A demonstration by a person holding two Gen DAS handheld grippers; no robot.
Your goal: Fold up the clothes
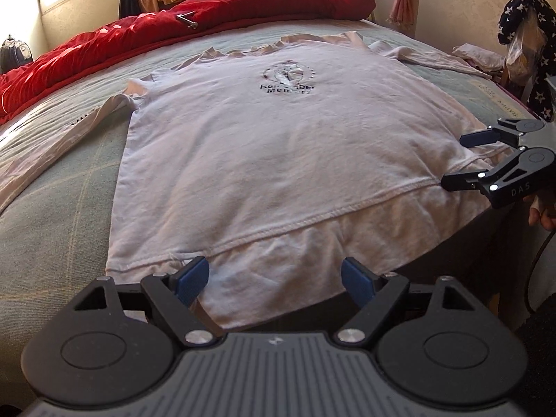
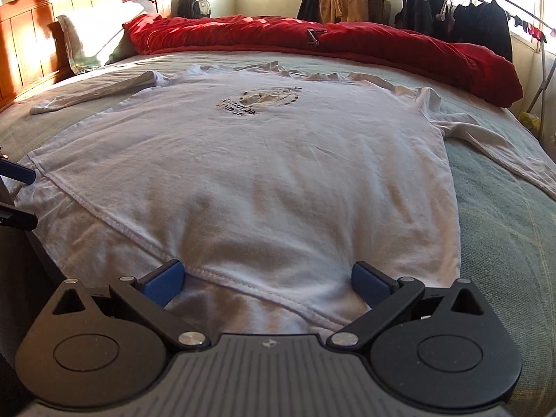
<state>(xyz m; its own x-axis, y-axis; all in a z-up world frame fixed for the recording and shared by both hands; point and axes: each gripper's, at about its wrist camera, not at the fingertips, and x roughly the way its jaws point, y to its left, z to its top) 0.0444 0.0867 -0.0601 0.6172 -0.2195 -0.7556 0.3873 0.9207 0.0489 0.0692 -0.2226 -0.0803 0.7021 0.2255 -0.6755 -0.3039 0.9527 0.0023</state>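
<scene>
A white long-sleeved shirt (image 1: 264, 146) with a dark printed logo (image 1: 288, 80) lies flat on the bed, both sleeves spread sideways. Its hem hangs over the near bed edge. My left gripper (image 1: 274, 274) stands open over the hem near the shirt's left corner, its blue pads (image 1: 193, 278) wide apart and not pressing the cloth. My right gripper (image 1: 457, 160) is open at the shirt's right hem corner. In the right wrist view the shirt (image 2: 264, 173) fills the frame. There the right gripper (image 2: 267, 272) straddles the hem seam, and the left gripper (image 2: 21, 194) shows at the left edge.
A red duvet (image 1: 194, 24) is bunched along the far side of the green bedspread (image 1: 59, 208). A wooden headboard (image 2: 52, 31) and pillow (image 2: 104, 27) stand at the left. A star-patterned scarf (image 1: 524, 17) and small cloth pile (image 1: 477, 55) sit at the right. A hand (image 1: 542, 213) is visible.
</scene>
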